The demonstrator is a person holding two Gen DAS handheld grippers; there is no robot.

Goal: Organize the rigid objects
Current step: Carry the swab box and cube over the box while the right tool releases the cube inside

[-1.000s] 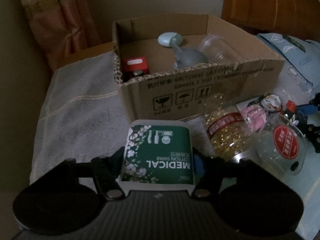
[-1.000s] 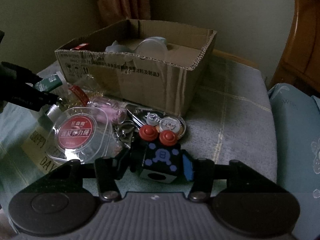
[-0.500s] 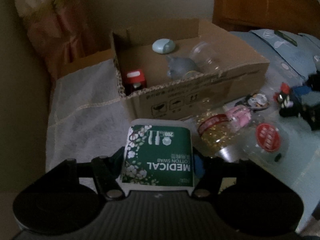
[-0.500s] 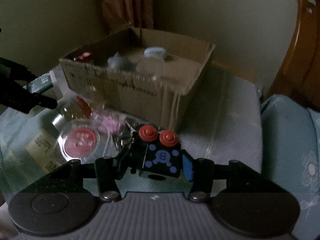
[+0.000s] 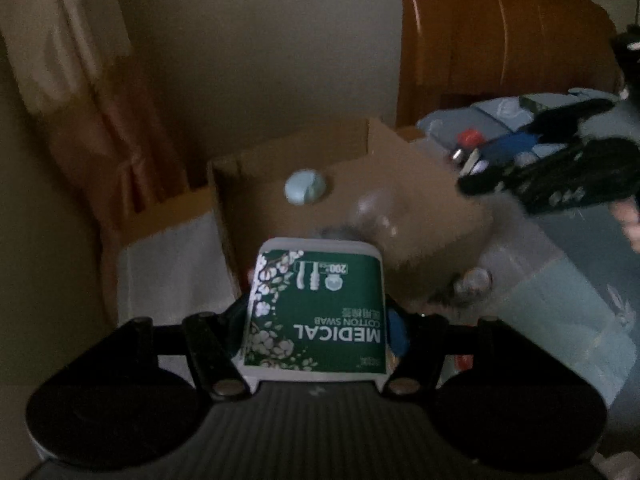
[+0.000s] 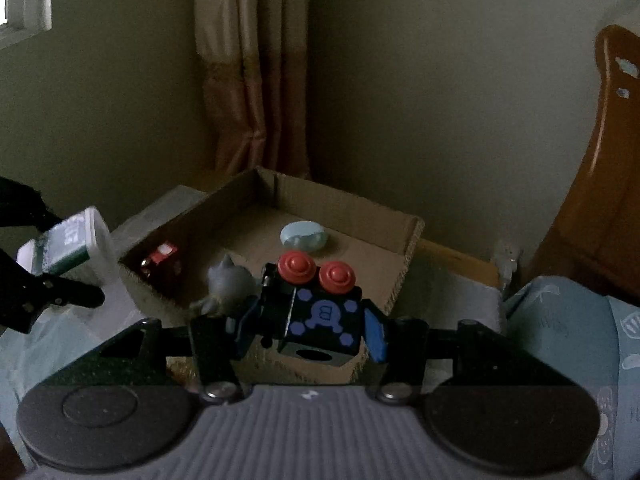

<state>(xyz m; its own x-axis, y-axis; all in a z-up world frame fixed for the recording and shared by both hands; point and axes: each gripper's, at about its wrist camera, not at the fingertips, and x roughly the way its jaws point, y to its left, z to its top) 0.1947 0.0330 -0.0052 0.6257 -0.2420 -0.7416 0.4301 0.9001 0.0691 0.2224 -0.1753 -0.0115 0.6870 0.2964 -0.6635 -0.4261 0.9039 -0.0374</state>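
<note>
Both claws are loaded right now. The left claw [image 5: 316, 334] is clamped on the cotton swab box [image 5: 318, 308], held in the air just in front of the cardboard box [image 6: 344, 210] near its left corner. The right claw [image 6: 306, 330] is clenched around the black toy cube [image 6: 320, 316] with the red knobs, hanging over the near wall. Both point down at a slant toward the opening. I'd say carry each one fully past the rim before letting go, and aim for bare floor, away from the blue case [image 6: 305, 236], grey figure [image 6: 230, 280] and red thing [image 6: 162, 262] already inside.
</note>
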